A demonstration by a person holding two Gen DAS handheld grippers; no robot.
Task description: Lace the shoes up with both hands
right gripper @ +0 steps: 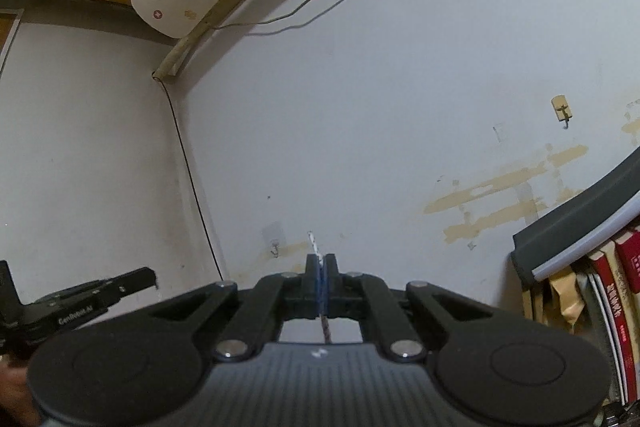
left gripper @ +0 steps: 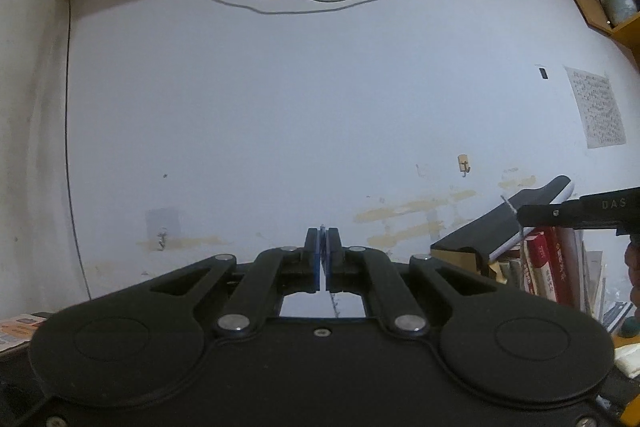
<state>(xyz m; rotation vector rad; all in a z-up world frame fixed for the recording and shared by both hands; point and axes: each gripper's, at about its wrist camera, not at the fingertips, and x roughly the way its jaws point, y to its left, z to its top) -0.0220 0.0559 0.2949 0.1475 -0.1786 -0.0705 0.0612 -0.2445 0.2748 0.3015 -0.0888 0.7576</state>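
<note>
Left gripper: we see our black two-finger left gripper [left gripper: 323, 239] with its blue pads [left gripper: 319, 255] pressed flat together, pinching a thin white speckled lace [left gripper: 334, 303] that shows only as a short strand in the window just behind the closed jaws

Right gripper: our black two-finger right gripper [right gripper: 321, 263] is likewise fully closed, clamped on the other thin white speckled lace end [right gripper: 313, 242], whose stiff tip pokes out up and slightly left past the fingertips

Lace axis: in both wrist views the lace runs along the line of the fingers, front to back, then drops away below the tool where we cannot follow it

Shoe: not visible in either view; we judge it lies below and on the near side of both grippers, since both cameras tilt up at the pale painted wall [left gripper: 304, 99]

Which hand is nearer: in the left view the right gripper [left gripper: 560, 215] sits at the far right edge with a bit of lace at its tip, at about the same height, so neither hand clearly leads

Surroundings: a row of red-spined books [right gripper: 624, 303] under a dark grey slab stands to the right

Next move: we reckon it turns on pulling the two ends apart, left and right, away from the unseen shoe

Risk: the thin lace may slip between the pads
</note>
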